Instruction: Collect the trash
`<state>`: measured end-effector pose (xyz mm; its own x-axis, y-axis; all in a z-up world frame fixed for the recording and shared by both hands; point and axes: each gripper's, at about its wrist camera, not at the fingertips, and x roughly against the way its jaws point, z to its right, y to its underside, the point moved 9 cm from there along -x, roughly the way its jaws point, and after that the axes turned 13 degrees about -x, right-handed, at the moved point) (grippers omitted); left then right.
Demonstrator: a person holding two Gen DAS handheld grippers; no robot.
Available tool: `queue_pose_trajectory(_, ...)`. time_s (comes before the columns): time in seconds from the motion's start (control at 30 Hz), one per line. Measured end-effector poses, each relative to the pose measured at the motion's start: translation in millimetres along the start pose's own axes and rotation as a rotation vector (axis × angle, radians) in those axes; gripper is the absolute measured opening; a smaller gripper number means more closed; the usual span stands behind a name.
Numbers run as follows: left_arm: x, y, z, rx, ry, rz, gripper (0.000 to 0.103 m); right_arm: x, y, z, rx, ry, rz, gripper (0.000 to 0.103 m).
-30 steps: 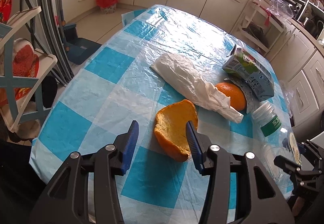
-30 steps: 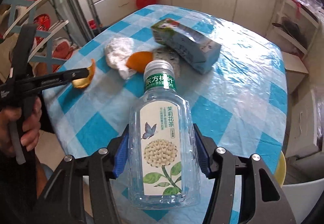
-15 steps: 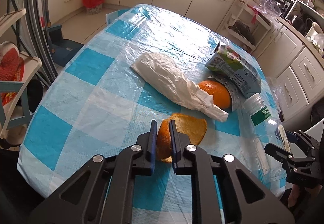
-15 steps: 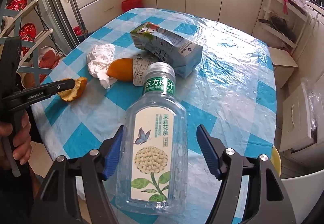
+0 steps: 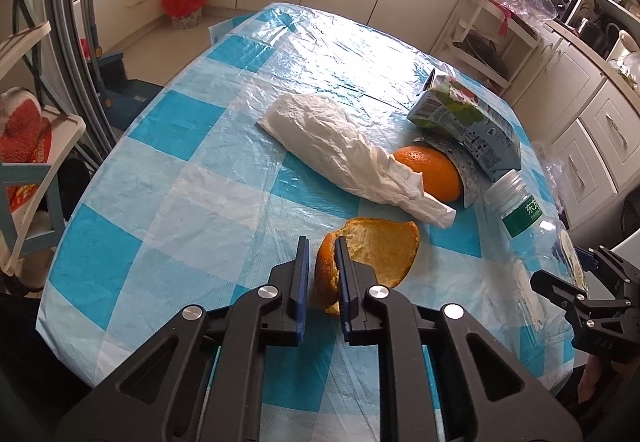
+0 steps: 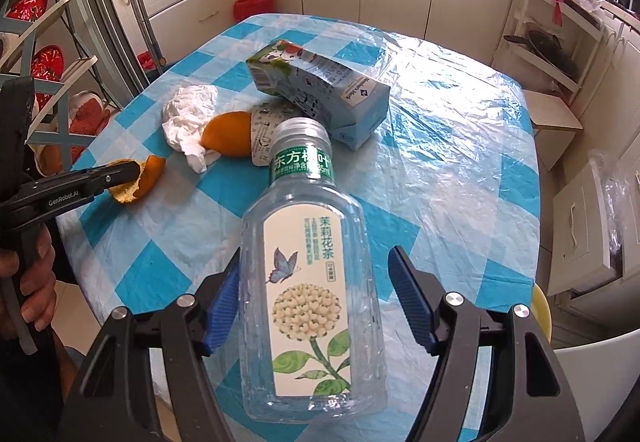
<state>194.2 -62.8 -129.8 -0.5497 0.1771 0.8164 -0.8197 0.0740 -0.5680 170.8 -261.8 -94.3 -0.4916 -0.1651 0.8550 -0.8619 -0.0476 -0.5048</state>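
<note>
My left gripper (image 5: 322, 274) is shut on the edge of an orange peel (image 5: 374, 256) at the near side of the blue checked table (image 5: 168, 178); the peel also shows in the right wrist view (image 6: 136, 182). My right gripper (image 6: 316, 290) is open, with a clear plastic bottle (image 6: 310, 282) lying between its jaws on the table; the right pad stands apart from it. Behind lie a crumpled white tissue (image 5: 344, 154), an orange (image 5: 434, 172) and a milk carton (image 5: 466, 122).
A red waste bin (image 5: 184, 2) stands on the floor by the far cabinets. A shelf rack (image 5: 28, 146) is at the left of the table. Cabinets and a counter run along the right side.
My left gripper has closed on the orange peel. My right gripper has opened around the bottle, which now lies between the jaws.
</note>
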Motion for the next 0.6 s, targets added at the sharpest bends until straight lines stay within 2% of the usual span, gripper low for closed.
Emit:
queue_pose_trajectory(0.17, 1.4, 0.0, 0.5, -0.009, -0.012, 0.003, 0.016, 1.1, 0.4, 0.7, 0.001, 0.007, 0.005, 0.070)
queue_pose_trajectory(0.33, 3.5, -1.0, 0.0, -0.021, -0.035, 0.011, 0.030, 1.9, -0.9, 1.5, 0.002, 0.013, 0.013, 0.073)
queue_pose_trajectory(0.6, 4.3, -2.2, -2.3, -0.028, -0.064, 0.019, 0.045, 3.8, -4.0, 2.9, 0.000, 0.028, 0.032, 0.079)
